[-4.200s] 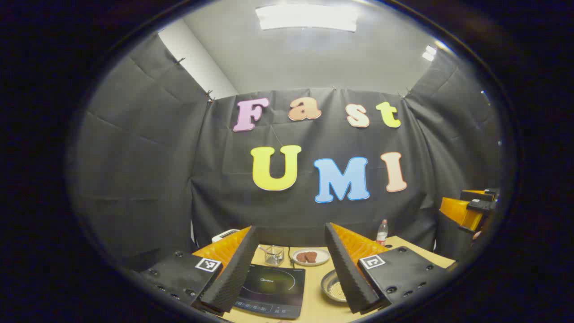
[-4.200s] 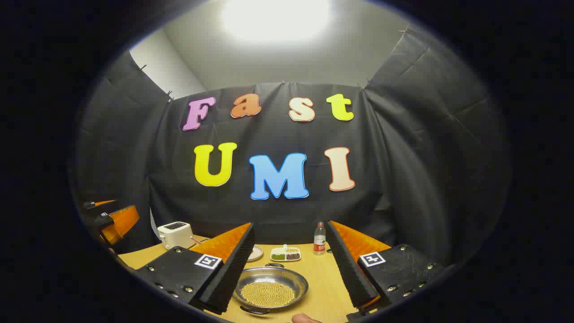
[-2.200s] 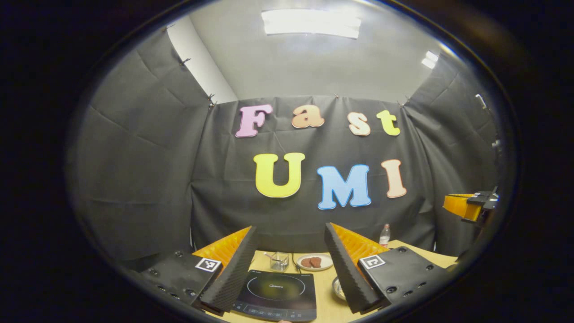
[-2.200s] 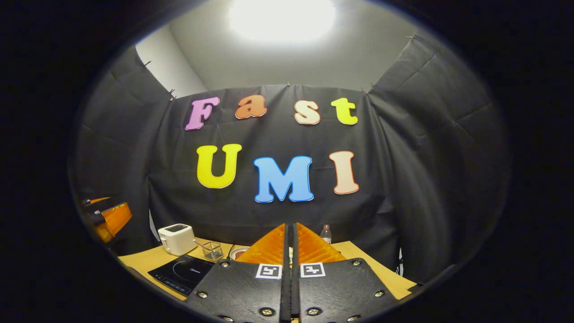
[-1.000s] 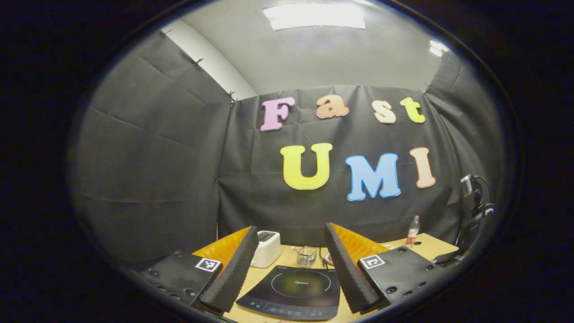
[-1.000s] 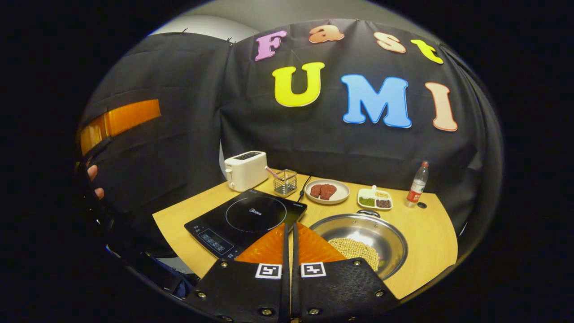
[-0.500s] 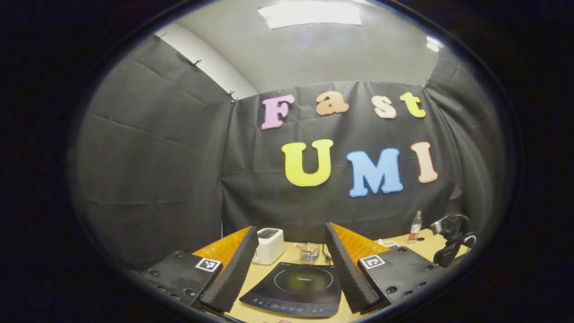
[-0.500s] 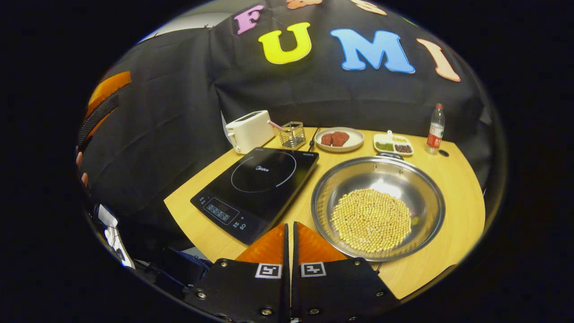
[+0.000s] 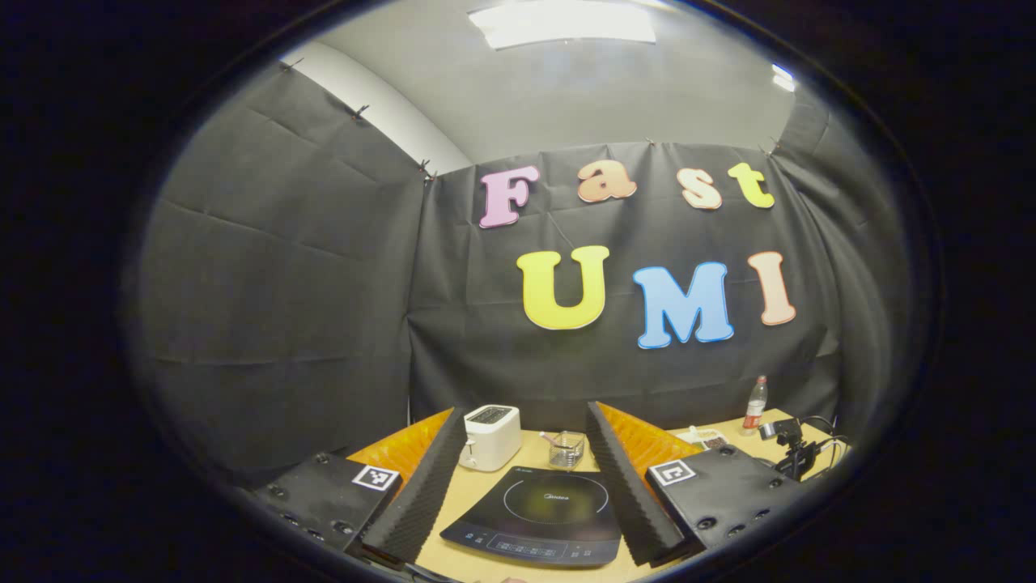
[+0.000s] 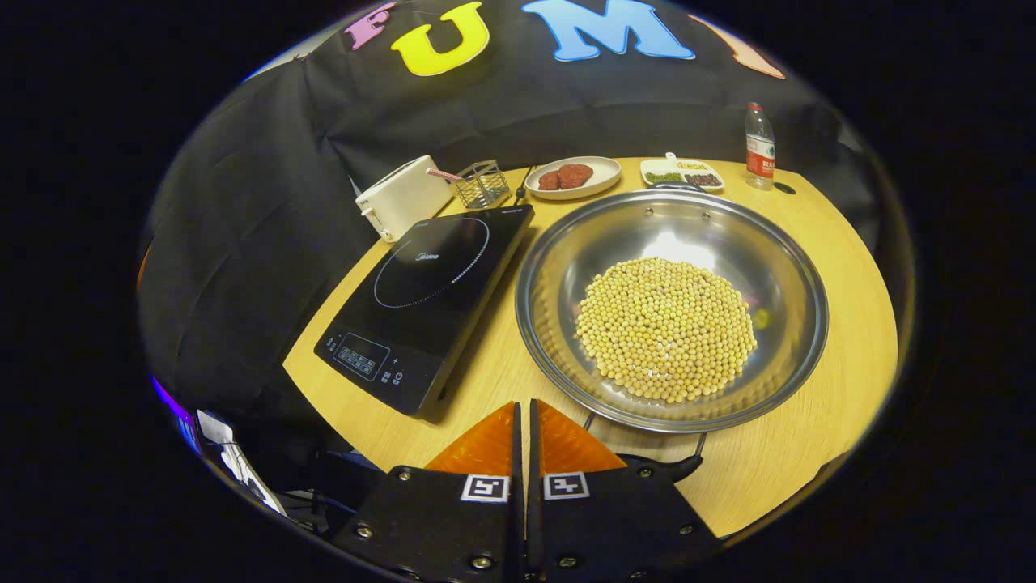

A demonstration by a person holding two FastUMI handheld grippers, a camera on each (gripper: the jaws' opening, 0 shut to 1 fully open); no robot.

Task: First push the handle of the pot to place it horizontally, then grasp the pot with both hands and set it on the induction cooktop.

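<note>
In the left gripper view, the left gripper [image 9: 522, 478] hangs above the near edge of the wooden table [image 9: 477, 494] with its two fingers spread wide and nothing between them. The induction cooktop [image 9: 542, 518] lies flat just beyond the fingertips, framed in the gap. Behind the cooktop stand a white toaster [image 9: 489, 437] and a small wire basket [image 9: 565, 450], and far off to its right a plastic bottle [image 9: 755, 403] is upright near the table's back edge. In the right gripper view, the right gripper [image 10: 523, 421] is pressed closed, fingers together with nothing caught in them, tips close to the pot's near handle [image 10: 647, 457]. The pot [image 10: 672, 308], a wide steel pan heaped with soybeans [image 10: 665, 328], sits on the table just to the right of the cooktop [image 10: 425, 304], not on it. Behind the pot are a plate of meat [image 10: 573, 176] and a divided dish of beans [image 10: 681, 172].
</note>
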